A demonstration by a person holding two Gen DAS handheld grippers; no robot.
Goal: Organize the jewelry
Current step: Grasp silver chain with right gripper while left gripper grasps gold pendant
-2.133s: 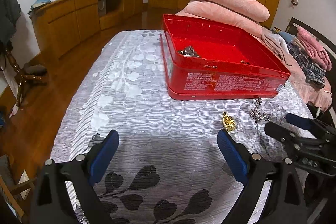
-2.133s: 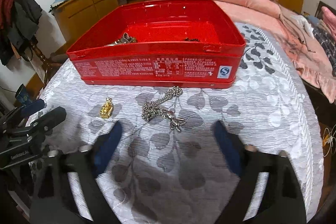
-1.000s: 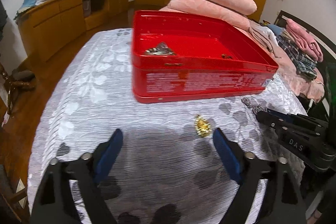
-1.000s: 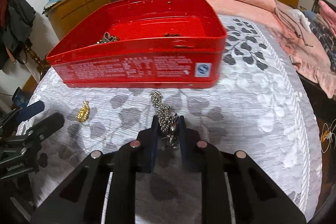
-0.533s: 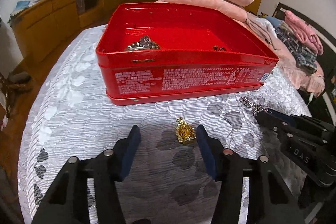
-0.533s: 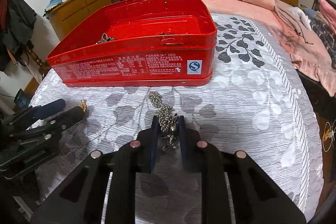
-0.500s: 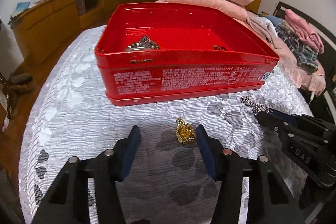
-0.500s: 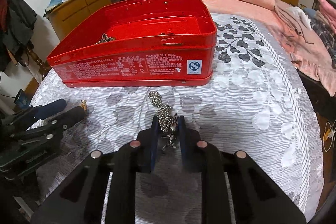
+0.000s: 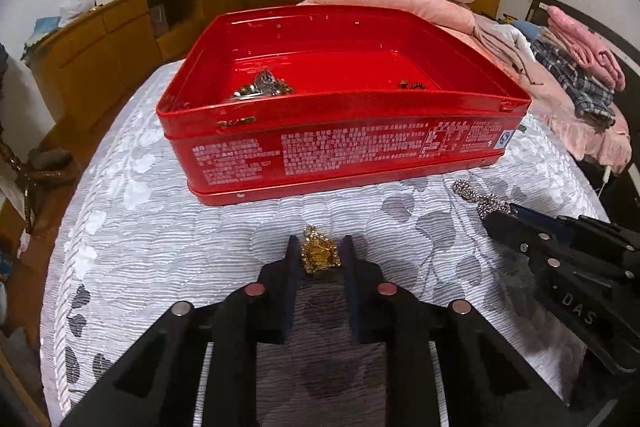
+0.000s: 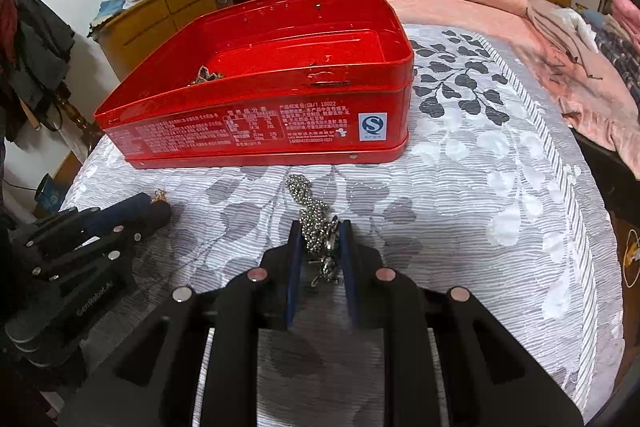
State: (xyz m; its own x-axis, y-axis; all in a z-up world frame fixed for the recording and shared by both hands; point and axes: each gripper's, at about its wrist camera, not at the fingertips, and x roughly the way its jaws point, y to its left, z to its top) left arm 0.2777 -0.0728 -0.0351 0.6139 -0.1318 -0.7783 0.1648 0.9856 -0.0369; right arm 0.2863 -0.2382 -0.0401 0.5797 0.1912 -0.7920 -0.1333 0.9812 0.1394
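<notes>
1. The left gripper (image 9: 319, 253) is closing its jaws on a small gold pendant (image 9: 319, 255), which lies on the patterned bedspread (image 9: 128, 227) right between the two fingers; the pads look to be at or nearly on its sides.
2. The pendant seems light, hard and rigid, with a bumpy gilt surface, so it should not crush. Being small and smooth in places, it could squirt out forward if pinched near its tip; the wide middle of the body is the safer hold.
3. The right gripper (image 10: 319, 241) is clenched on a silver bead chain (image 10: 316, 223). One end is bunched between its fingers and the rest trails ahead of the tips toward the red tin (image 10: 256, 131).
4. The chain is limp and has some weight for its size. It will hang and swing when lifted, and the loose end may drag on the cloth or catch the tin's rim.
5. The tin stands just beyond both grippers, open, with a few pieces already inside.
</notes>
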